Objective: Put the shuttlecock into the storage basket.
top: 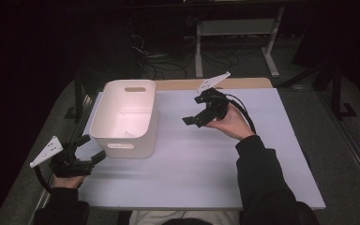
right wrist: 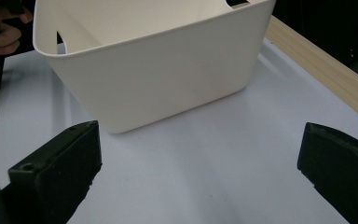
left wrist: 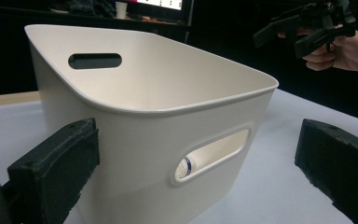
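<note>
Bin [top: 126, 117] stands ungrasped ahead of your left gripper [top: 90, 149] and right gripper [top: 193, 119], both jaws apart, so I judge approach pending: close on its walls.

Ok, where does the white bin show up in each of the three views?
High view: white bin left of centre on the table.
Left gripper view: centre, close up, handle slot facing the camera.
Right gripper view: upper middle, beyond the fingers.
Shared landmark: the table's wooden edge, behind the bin.
</note>
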Motion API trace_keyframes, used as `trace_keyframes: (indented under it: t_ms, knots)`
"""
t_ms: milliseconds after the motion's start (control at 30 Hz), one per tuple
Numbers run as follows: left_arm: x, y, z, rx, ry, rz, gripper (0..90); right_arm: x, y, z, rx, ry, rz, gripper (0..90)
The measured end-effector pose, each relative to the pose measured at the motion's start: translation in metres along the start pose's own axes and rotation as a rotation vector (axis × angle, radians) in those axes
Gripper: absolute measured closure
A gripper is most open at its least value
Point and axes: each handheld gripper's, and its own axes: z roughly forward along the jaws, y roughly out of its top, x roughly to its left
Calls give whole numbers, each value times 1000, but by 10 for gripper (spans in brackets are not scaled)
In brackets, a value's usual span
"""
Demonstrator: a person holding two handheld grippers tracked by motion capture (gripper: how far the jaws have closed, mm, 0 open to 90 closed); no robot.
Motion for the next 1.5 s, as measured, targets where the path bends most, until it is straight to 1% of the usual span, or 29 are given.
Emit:
trace_keyframes:
  t_ms: [267,333,633,767,833,967,1033,1233,1267,1300,1500]
  knots:
    - [0,0,0,3,-1,-3,0,-6,-18,-7,-11,-26,34,0]
    - [0,0,1,4,0,-3,0,-7,-22,-9,-15,-33,33,0]
    - [0,0,1,5,0,-3,0,-10,-39,-20,-37,-53,57,0]
    - [0,0,2,12,-2,2,0,-11,-47,-25,-47,-66,65,0]
    - [0,0,2,13,-2,3,0,-11,-50,-27,-48,-74,75,0]
    - [0,0,2,12,-5,1,0,-11,-57,-31,-45,-89,77,0]
    - [0,0,2,13,-4,3,0,-12,-64,-37,-51,-99,91,0]
    - [0,0,2,16,-3,6,0,-12,-77,-48,-80,-134,110,0]
    - [0,0,2,17,-3,6,0,-12,-79,-49,-77,-139,117,0]
    - [0,0,2,17,-3,6,0,-12,-79,-49,-77,-139,117,0]
    - [0,0,2,17,-6,4,0,-11,-92,-52,-78,-144,132,0]
